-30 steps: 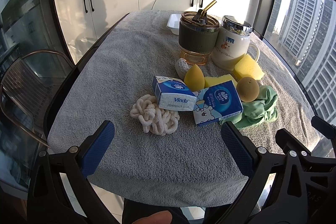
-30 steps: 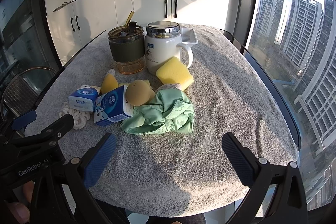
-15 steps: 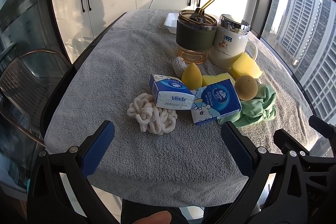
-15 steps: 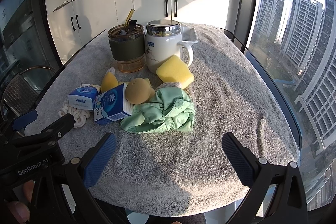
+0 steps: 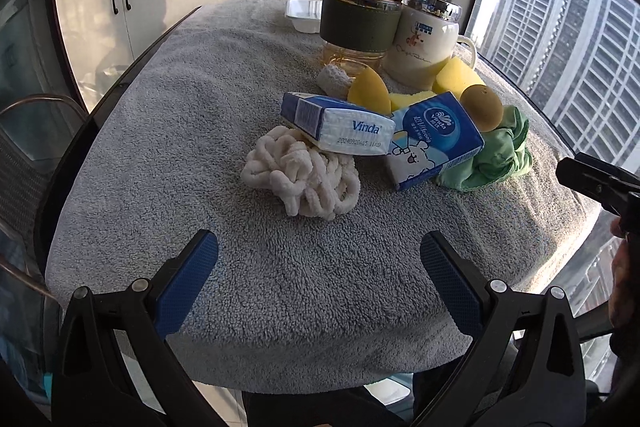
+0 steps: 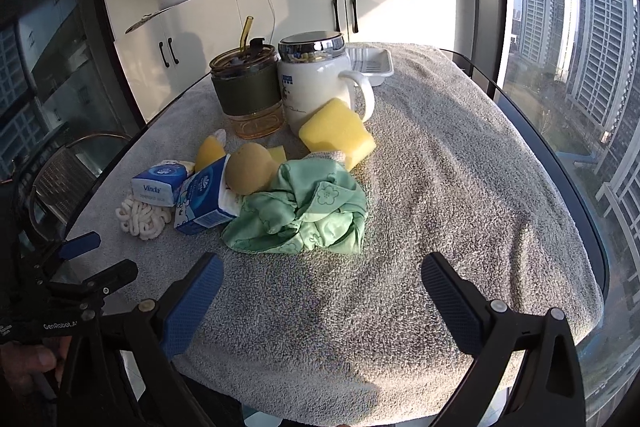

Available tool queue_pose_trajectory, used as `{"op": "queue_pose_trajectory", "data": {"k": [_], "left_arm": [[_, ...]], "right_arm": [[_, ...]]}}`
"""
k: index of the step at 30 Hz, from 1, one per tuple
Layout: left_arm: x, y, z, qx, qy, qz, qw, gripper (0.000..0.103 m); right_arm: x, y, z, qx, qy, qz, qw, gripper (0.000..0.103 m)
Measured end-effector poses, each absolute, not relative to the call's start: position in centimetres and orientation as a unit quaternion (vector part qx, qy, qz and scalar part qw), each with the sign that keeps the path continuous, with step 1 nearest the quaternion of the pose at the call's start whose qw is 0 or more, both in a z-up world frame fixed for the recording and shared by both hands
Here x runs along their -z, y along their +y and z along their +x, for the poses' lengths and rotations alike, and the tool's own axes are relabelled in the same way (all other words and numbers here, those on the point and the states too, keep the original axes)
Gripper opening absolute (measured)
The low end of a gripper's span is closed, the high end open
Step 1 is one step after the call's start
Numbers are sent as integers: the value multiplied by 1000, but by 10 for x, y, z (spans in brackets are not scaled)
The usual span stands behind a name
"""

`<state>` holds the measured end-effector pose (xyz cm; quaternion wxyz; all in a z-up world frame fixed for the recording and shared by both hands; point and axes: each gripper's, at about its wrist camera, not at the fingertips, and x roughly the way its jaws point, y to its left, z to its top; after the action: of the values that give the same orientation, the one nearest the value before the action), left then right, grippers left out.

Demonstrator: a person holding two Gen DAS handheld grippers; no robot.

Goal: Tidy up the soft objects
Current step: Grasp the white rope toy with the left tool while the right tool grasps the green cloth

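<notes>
On the grey towel-covered surface (image 5: 168,131), the soft things sit bunched toward the middle. The white rope coil (image 5: 300,175) lies nearest the left gripper (image 5: 320,279), at about twelve o'clock from it, with the Vinda tissue pack (image 5: 340,127) resting on its far edge. At the coil's two o'clock is a second blue tissue pack (image 5: 434,143), tilted, touching the crumpled green cloth (image 6: 304,215) on its right. A round tan sponge (image 6: 250,169) sits between that pack and the cloth. Behind them lies a yellow block sponge (image 6: 336,133), leaning against the white mug (image 6: 316,83), with the green-sleeved glass cup (image 6: 246,91) just beside the mug at its nine o'clock.

Both grippers hang over the near edge, holding nothing. The left gripper's fingers (image 5: 188,283) are spread wide, and so are those of the right gripper (image 6: 322,303), whose fingers (image 6: 450,301) frame the bare towel short of the cloth.
</notes>
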<state>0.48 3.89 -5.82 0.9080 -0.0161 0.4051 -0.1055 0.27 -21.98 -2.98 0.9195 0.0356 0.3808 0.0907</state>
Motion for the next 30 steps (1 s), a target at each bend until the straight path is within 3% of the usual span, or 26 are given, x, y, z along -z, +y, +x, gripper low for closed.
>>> {"op": "queue_pose_trajectory", "data": {"k": [13,30], "left_arm": [[72,44,46,108,425,14,898,102],[77,39,57,105,411,18,905,102]], "right_arm": [[41,-214,49,-150,401,53,902,100],[76,-210,70,-126,433,51,891,72]]}}
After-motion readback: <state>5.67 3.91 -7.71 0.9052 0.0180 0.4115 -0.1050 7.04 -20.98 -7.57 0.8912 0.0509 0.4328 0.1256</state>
